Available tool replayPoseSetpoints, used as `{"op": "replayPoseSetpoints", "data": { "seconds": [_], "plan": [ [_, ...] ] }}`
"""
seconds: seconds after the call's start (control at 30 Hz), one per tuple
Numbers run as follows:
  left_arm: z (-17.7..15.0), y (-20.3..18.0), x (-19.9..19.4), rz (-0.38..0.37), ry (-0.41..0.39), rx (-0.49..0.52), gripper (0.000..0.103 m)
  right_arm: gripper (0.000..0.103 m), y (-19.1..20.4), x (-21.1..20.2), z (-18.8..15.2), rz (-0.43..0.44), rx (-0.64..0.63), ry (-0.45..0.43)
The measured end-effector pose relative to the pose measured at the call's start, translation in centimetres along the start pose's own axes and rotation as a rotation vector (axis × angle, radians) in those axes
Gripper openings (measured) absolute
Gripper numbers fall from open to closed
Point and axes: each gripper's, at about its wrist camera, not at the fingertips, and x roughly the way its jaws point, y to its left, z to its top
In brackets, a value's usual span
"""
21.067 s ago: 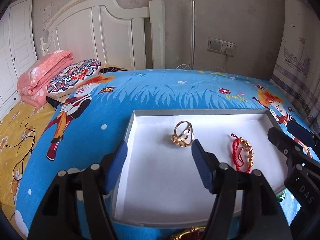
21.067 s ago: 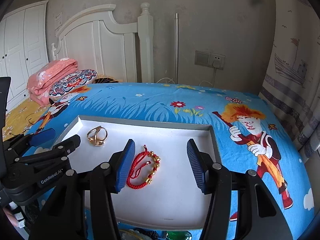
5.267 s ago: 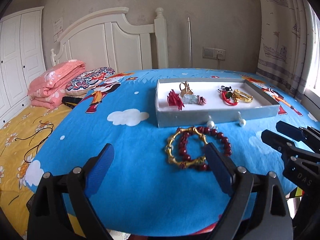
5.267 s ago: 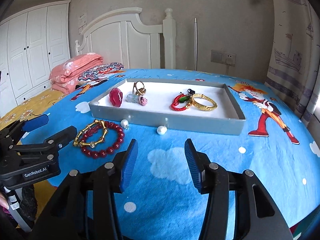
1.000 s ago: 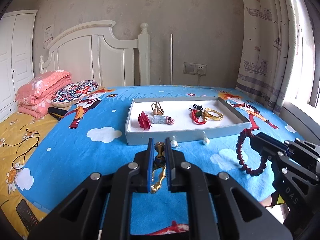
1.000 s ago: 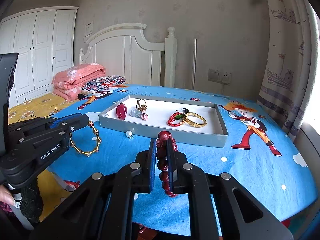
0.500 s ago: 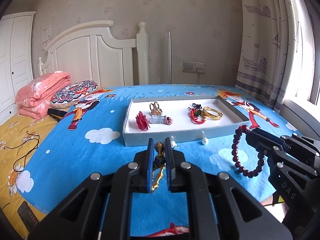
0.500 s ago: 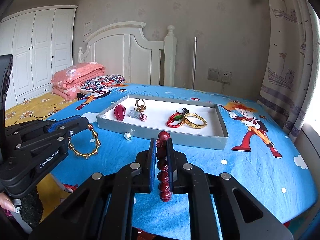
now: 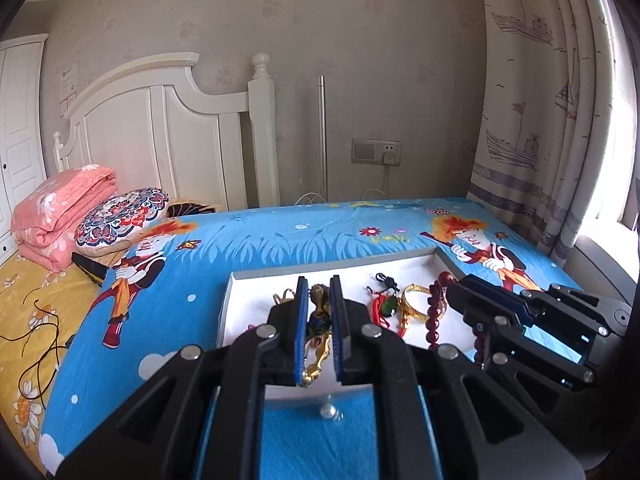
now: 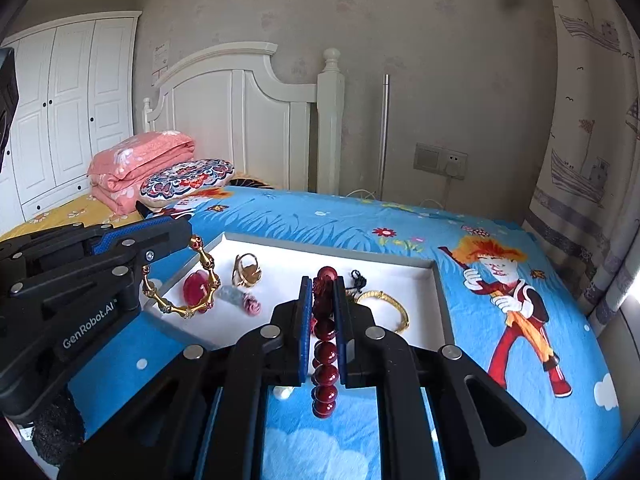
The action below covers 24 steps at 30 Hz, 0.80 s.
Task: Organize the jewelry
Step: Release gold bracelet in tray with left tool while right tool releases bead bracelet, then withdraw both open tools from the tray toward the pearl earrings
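1. The left gripper (image 9: pixel 318 332) is clamped shut on a gold bracelet (image 10: pixel 182 280), which hangs between its blue pads and dangles below them.
2. The right gripper (image 10: pixel 323 320) is clamped shut on a string of dark red beads (image 10: pixel 325 360), whose loop hangs straight down between its pads.
3. A second ago both grippers hung back over the blue bedsheet (image 9: pixel 248 248), with the grey tray (image 10: pixel 438 300) well ahead of them. Now both have moved forward, and the tray's white floor lies directly under and just ahead of the fingertips.
4. Already in the tray, ahead of the grippers, lie a gold ring (image 10: pixel 246 270), a red ornament (image 10: pixel 194 284), a red cord charm (image 9: pixel 384 306) and a gold bangle (image 10: pixel 386 304).
5. Two loose pearls remain on the sheet; one pearl (image 9: pixel 329 412) lies below the left gripper, outside the tray's near wall.
6. Judging from this, both pieces are placed for release into the tray; the pearls look like what remains.
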Motion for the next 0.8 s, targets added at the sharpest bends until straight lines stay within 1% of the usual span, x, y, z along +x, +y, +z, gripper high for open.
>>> {"op": "replayPoseSetpoints", "data": {
  "seconds": [0.13, 0.23, 0.37, 0.43, 0.47, 0.5, 0.53, 0.57, 0.6, 0.73, 0.8],
  "plan": [
    [2.1, -0.1, 3.1, 0.018, 0.025, -0.004, 0.01, 0.01, -1.0, 2.3, 2.1, -0.027, 0.01, 0.008],
    [3.0, 0.0, 5.2, 0.032, 0.051, -0.012, 0.01, 0.01, -1.7, 4.0, 2.8, -0.044, 0.015, 0.028],
    [2.9, 0.3, 7.8, 0.075, 0.086, -0.006, 0.01, 0.011, -2.3, 6.8, 2.2, -0.05, 0.024, 0.103],
    [2.4, 0.5, 9.1, 0.092, 0.118, -0.008, 0.01, 0.011, -2.2, 8.0, 1.8, -0.035, 0.01, 0.14],
    [2.2, 0.7, 9.7, 0.097, 0.14, -0.016, 0.011, 0.013, -1.9, 8.3, 1.6, -0.043, 0.0, 0.148],
    [2.0, 1.0, 10.1, 0.102, 0.151, -0.028, 0.015, 0.018, -1.9, 8.3, 1.5, -0.041, -0.001, 0.148],
    [1.7, 1.2, 10.3, 0.108, 0.161, -0.037, 0.022, 0.032, -2.0, 8.3, 1.5, -0.035, 0.004, 0.147],
    [1.5, 1.4, 10.4, 0.112, 0.165, -0.044, 0.038, 0.042, -2.0, 8.1, 1.5, -0.033, 0.008, 0.14],
    [1.3, 1.6, 10.4, 0.118, 0.16, -0.049, 0.045, 0.056, -2.0, 7.8, 1.6, -0.038, 0.012, 0.126],
    [0.8, 2.1, 9.5, 0.131, 0.15, -0.045, 0.046, 0.056, -2.1, 6.9, 1.7, -0.043, 0.004, 0.113],
    [0.7, 2.3, 8.9, 0.137, 0.142, -0.05, 0.056, 0.056, -1.9, 6.3, 1.5, -0.043, 0.0, 0.112]
  ]
}}
